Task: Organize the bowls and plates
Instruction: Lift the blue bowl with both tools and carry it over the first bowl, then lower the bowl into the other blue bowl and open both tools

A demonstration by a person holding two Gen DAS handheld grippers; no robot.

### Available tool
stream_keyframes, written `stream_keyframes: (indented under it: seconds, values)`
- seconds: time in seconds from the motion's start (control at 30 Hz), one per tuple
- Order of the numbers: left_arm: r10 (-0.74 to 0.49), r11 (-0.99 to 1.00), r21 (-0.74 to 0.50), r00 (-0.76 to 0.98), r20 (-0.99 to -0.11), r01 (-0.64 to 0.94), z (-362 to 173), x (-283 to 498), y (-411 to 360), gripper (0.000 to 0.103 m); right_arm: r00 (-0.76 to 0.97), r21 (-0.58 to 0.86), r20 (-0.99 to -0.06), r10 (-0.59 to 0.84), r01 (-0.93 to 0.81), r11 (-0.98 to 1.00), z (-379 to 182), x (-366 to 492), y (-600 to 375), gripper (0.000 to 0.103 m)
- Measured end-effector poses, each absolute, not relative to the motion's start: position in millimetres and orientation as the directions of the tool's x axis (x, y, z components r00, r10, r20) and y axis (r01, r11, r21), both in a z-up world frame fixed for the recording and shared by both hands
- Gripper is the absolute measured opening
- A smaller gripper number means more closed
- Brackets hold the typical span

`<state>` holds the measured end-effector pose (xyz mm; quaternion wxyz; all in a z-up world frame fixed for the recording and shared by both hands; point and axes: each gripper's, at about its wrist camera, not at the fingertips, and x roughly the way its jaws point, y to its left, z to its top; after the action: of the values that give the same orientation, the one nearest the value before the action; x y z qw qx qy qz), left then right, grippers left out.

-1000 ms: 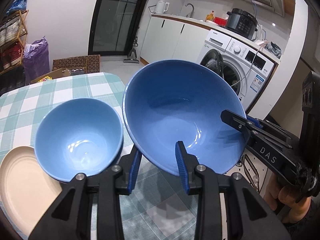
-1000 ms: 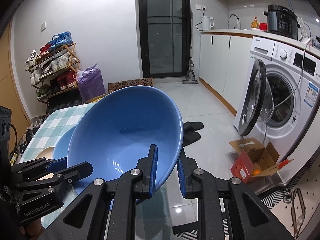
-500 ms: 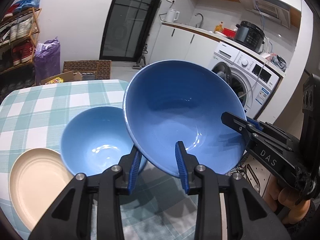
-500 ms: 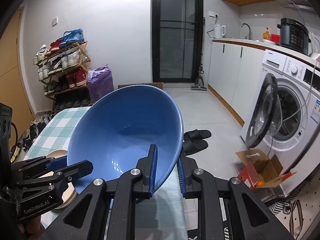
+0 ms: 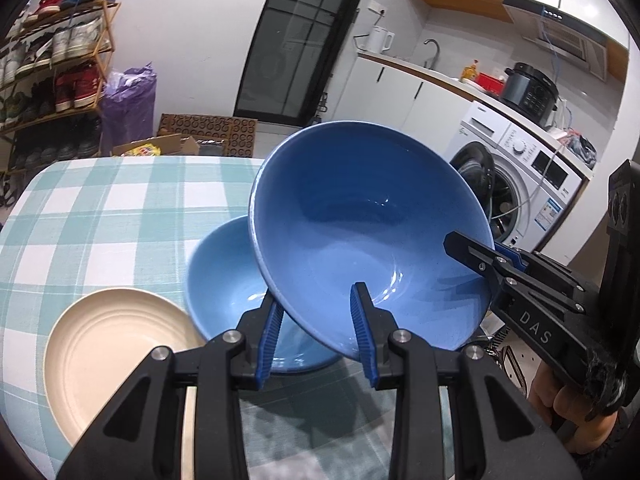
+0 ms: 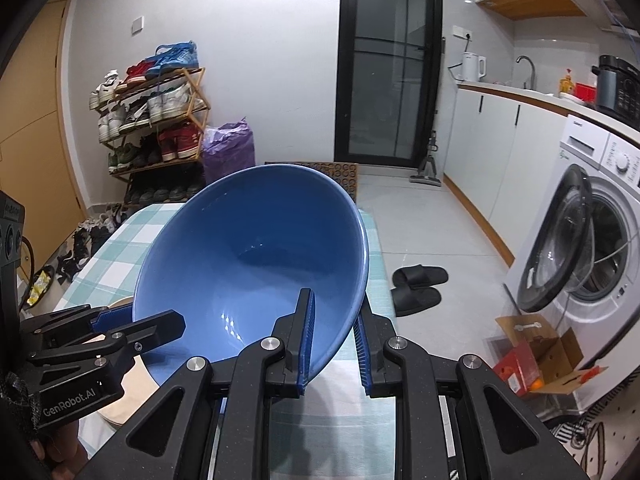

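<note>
A large dark blue bowl (image 5: 360,224) is held in the air, tilted, above the checked table (image 5: 100,208). My left gripper (image 5: 316,332) is shut on its near rim. My right gripper (image 6: 334,340) is shut on its opposite rim; it shows at the right of the left wrist view (image 5: 492,256). The bowl fills the middle of the right wrist view (image 6: 248,276). A smaller light blue bowl (image 5: 224,280) stands on the table, partly under the large bowl. A cream plate (image 5: 112,344) lies to the left of it.
The table's right edge (image 6: 380,264) drops to a tiled floor with black slippers (image 6: 420,288). A washing machine with its door open (image 6: 592,248) and a cardboard box (image 6: 536,352) stand at the right. A shoe rack (image 6: 152,128) is at the far left.
Both grippers, holding the large bowl, have moved left and up. The large bowl now overlaps the small bowl. More of the cream plate and table shows.
</note>
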<state>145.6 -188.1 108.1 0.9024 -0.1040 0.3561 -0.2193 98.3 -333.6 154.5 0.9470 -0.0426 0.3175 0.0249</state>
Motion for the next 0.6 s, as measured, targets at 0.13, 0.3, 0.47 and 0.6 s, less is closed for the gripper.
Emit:
stream_keyframes:
  seconds: [0.13,0.3,0.47,0.6]
  values:
    - [-0.452,0.891,-0.339,0.653,-0.608,0.301,101.4,148.2,-180.7,0.033,0.785,-0.058,-0.618,0.036,-0.091,0.994,145.6,107.3,-323.2,0.019]
    - [-0.428,0.903,-0.329,0.655,-0.623,0.277,92.3,152.3,-172.9,0.033,0.760,-0.049,-0.648,0.049,-0.105,0.993,131.7,120.5,-311.1,0.019]
    - [-0.409,0.911,-0.321,0.648,-0.643,0.257,83.0,157.8,-165.3,0.033,0.740,-0.042,-0.670,0.059,-0.117,0.992,117.9,132.8,-301.4,0.019]
    - [-0.398,0.916,-0.318,0.643,-0.654,0.244,75.6,160.9,-161.9,0.033,0.726,-0.034,-0.685,0.066,-0.123,0.992,108.0,141.8,-296.9,0.019]
